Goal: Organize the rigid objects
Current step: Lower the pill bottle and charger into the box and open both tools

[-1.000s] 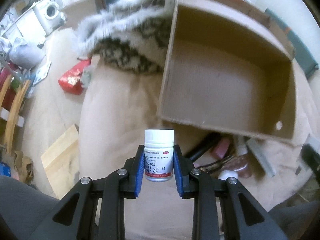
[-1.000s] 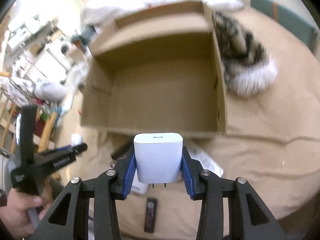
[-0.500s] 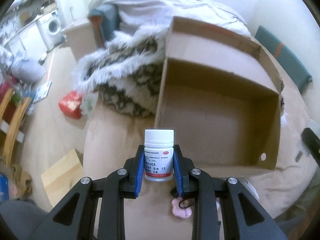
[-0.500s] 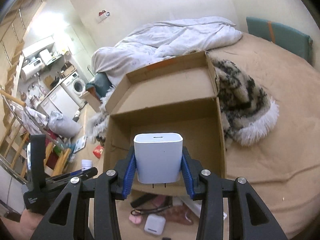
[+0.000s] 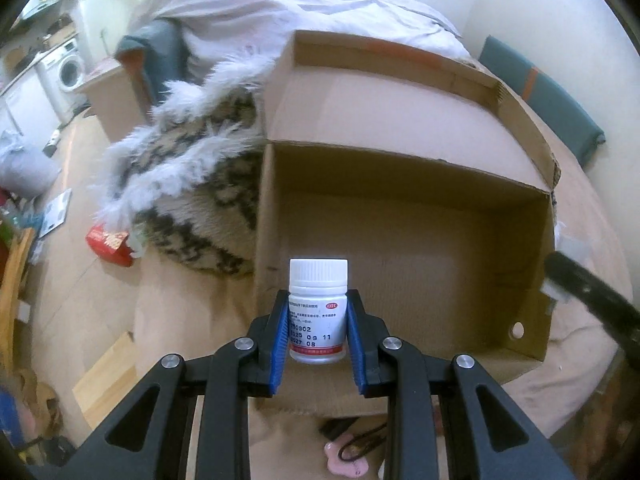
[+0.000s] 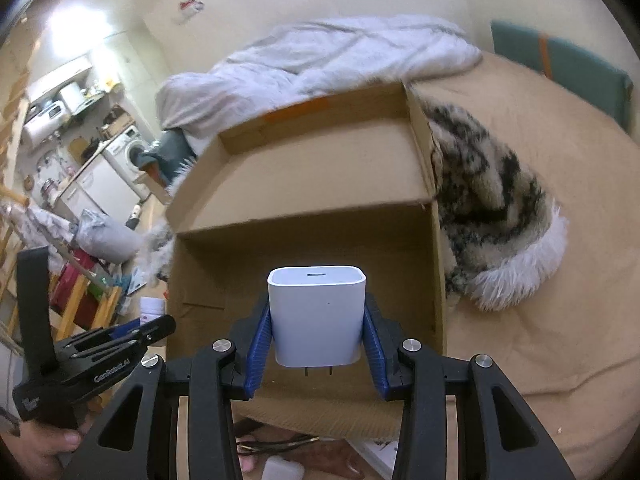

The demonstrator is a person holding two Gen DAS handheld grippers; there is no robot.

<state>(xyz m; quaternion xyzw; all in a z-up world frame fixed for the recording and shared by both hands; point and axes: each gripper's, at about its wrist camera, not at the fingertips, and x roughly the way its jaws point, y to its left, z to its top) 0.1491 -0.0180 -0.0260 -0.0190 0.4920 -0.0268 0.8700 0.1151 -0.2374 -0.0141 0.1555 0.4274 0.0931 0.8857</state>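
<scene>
A big cardboard box (image 5: pixel 420 248) sits open on the tan bedcover (image 6: pixel 560 240), its far flap standing up behind it, and from where the two cameras look its brown floor shows nothing lying on it. The left gripper (image 5: pixel 318 336) has its blue-padded jaws closed on a small white pill bottle (image 5: pixel 318 314), held upright with its ribbed cap on top and a printed label with red trim facing the lens; the bottle hangs over the box's near left corner, just inside the front wall. The right gripper (image 6: pixel 316 340) is clamped on a white charger block (image 6: pixel 316 316), port slot up and its two metal prongs pointing down, poised over the front part of the box. In the right view the other tool shows at the lower left with the bottle's cap peeking above it, beside the box's left wall. Outside the box, on the bedcover in front of its near wall, lie a few loose things: a pink flower-shaped piece (image 5: pixel 346 460) with a dark cord looped over it, and a small white case (image 6: pixel 282 470) only partly in frame. A shaggy black-and-white throw (image 6: pixel 492 208) lies against the box's side, a pale duvet (image 6: pixel 340 52) is heaped behind it, and a red packet (image 5: pixel 109 243) rests on the floor beyond the bed's edge.
</scene>
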